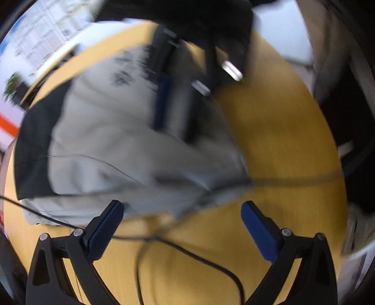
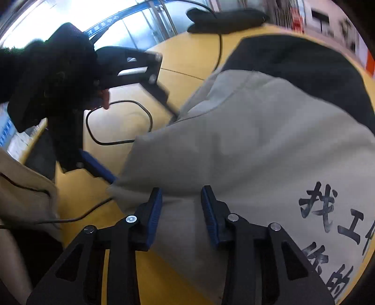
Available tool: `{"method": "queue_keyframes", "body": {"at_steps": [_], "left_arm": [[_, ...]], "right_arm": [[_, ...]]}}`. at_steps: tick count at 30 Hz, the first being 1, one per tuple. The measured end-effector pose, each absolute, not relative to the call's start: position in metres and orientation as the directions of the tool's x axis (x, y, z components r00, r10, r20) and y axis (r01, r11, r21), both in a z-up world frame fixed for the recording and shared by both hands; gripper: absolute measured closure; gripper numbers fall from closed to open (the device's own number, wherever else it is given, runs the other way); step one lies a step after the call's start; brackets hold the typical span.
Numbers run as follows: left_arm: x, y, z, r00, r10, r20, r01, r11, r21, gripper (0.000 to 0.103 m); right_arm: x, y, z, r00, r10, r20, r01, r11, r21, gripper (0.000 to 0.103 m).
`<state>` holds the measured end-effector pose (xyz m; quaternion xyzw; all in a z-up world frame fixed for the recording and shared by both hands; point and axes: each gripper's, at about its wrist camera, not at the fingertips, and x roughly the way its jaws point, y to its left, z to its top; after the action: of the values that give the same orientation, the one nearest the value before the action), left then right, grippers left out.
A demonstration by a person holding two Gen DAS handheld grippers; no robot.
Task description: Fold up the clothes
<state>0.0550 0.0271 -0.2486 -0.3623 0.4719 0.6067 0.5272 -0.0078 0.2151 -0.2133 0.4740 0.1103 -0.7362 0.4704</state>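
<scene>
While lying flat on the yellow table (image 2: pixel 192 58), grey garment (image 2: pixel 246 140) with black panel (image 2: pixel 304 68) at 1 o'clock, printed characters at 4. Right gripper (image 2: pixel 181 206) parted over the near hem, nothing pinched. Left gripper (image 1: pixel 182 218) spread wide at the corner, empty, probably lining up a fold. Black cable (image 2: pixel 117 122) loose at 9 o'clock.

A yellow wood-grain bench (image 1: pixel 281 140) with a rounded edge carries everything here. Spread over much of it lies a grey garment (image 2: pixel 246 140) with black sleeves or panels and dark printed characters near one edge; it lies rumpled, with folds across the cloth. A thin black cable (image 2: pixel 121 122) loops over the bare top just beside the garment. At the far edge rests a dark, flat bundle (image 2: pixel 225 20), too blurred to name.
</scene>
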Motion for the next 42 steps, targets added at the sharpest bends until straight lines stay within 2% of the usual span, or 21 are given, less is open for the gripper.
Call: {"method": "queue_keyframes", "body": {"at_steps": [2, 4, 6, 9, 12, 18, 23, 27, 31, 34, 36, 39, 42], "left_arm": [[0.052, 0.021, -0.244, -0.182, 0.295, -0.938, -0.983, -0.049, 0.175, 0.001], [0.030, 0.015, -0.219, -0.225, 0.348, -0.910, -0.964, -0.213, 0.157, 0.001], [0.007, 0.010, -0.186, -0.294, 0.407, -0.865, -0.920, -0.364, 0.141, 0.001], [-0.017, 0.015, -0.139, -0.389, 0.514, -0.765, -0.873, -0.471, 0.128, 0.001], [-0.022, 0.028, -0.130, -0.376, 0.586, -0.718, -0.894, -0.434, 0.113, 0.001], [0.013, 0.048, -0.200, -0.245, 0.508, -0.826, -0.960, -0.246, 0.133, 0.001], [0.020, 0.035, -0.228, -0.243, 0.503, -0.829, -0.959, -0.253, 0.128, 0.001], [0.018, 0.026, -0.237, -0.253, 0.510, -0.822, -0.954, -0.272, 0.125, 0.001], [0.004, 0.035, -0.249, -0.255, 0.497, -0.830, -0.948, -0.299, 0.112, 0.001], [0.001, 0.038, -0.255, -0.263, 0.483, -0.835, -0.937, -0.336, 0.100, 0.001], [0.002, 0.035, -0.255, -0.268, 0.475, -0.839, -0.927, -0.364, 0.090, 0.001], [0.002, 0.037, -0.258, -0.277, 0.464, -0.842, -0.915, -0.395, 0.083, 0.001], [0.001, 0.039, -0.262, -0.286, 0.453, -0.845, -0.902, -0.425, 0.077, 0.001]], "right_arm": [[-0.011, 0.221, -0.214, -0.113, -0.592, -0.798, 0.789, -0.542, 0.290, 0.065], [-0.015, 0.225, -0.212, -0.108, -0.598, -0.794, 0.790, -0.537, 0.297, 0.065], [-0.019, 0.230, -0.210, -0.090, -0.612, -0.786, 0.789, -0.525, 0.318, 0.060], [-0.024, 0.238, -0.206, -0.061, -0.645, -0.761, 0.798, -0.489, 0.351, 0.053], [-0.031, 0.257, -0.200, -0.027, -0.708, -0.705, 0.784, -0.452, 0.425, 0.053], [-0.044, 0.337, -0.167, -0.019, -0.844, -0.536, 0.694, -0.396, 0.601, 0.055], [-0.070, 0.426, -0.129, -0.124, -0.801, -0.586, 0.646, -0.514, 0.565, 0.055], [-0.112, 0.426, -0.088, -0.255, -0.743, -0.619, 0.680, -0.593, 0.431, 0.049], [-0.180, 0.400, -0.103, -0.308, -0.657, -0.688, 0.701, -0.646, 0.302, 0.048], [-0.222, 0.365, -0.155, -0.300, -0.527, -0.795, 0.669, -0.711, 0.218, 0.050], [-0.227, 0.364, -0.165, -0.306, -0.488, -0.818, 0.641, -0.740, 0.202, 0.050], [-0.230, 0.365, -0.147, -0.331, -0.501, -0.799, 0.627, -0.750, 0.210, 0.051], [-0.249, 0.365, -0.121, -0.383, -0.557, -0.737, 0.634, -0.739, 0.229, 0.053]]}}
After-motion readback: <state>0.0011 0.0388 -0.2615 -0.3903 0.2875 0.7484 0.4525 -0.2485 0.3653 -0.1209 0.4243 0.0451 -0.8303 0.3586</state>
